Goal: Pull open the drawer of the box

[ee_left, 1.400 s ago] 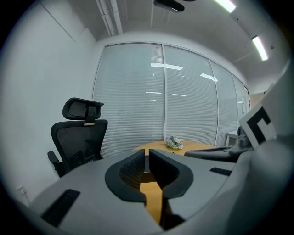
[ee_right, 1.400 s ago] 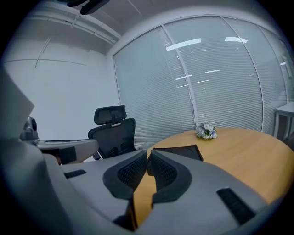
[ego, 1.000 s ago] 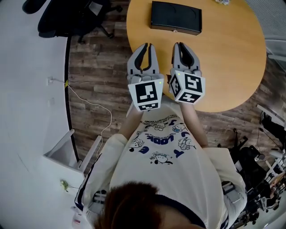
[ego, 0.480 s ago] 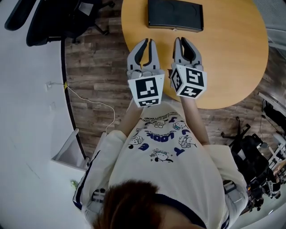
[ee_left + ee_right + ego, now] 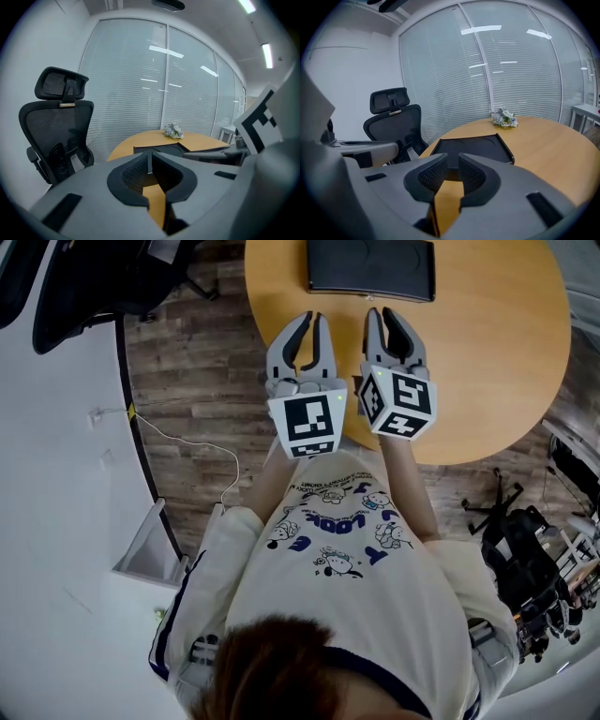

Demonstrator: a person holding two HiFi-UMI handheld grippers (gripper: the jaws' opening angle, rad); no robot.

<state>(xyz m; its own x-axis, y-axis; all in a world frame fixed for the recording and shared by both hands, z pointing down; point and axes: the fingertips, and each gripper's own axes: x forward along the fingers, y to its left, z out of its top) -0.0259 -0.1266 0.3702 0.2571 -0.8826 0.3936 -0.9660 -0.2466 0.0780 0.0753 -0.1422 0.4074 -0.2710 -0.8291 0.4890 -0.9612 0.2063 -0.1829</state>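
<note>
Hovering near the black box [image 5: 370, 268] on the round table [image 5: 506, 352]; my left gripper [image 5: 311, 320] is pinched shut; my right gripper [image 5: 382, 315] is opening, empty; only bare table lies between; a chair [image 5: 56, 126] sits left

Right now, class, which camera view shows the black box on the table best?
The right gripper view: the black box lies nearly whole, its top clear. The head view crops its far edge; the left gripper view shows only a sliver.

Wooden table [image 5: 487, 362] with a little flower bunch [image 5: 504, 118] on it, black mesh chair [image 5: 56, 131] nearby, white cable [image 5: 187, 451] on the floor.
</note>
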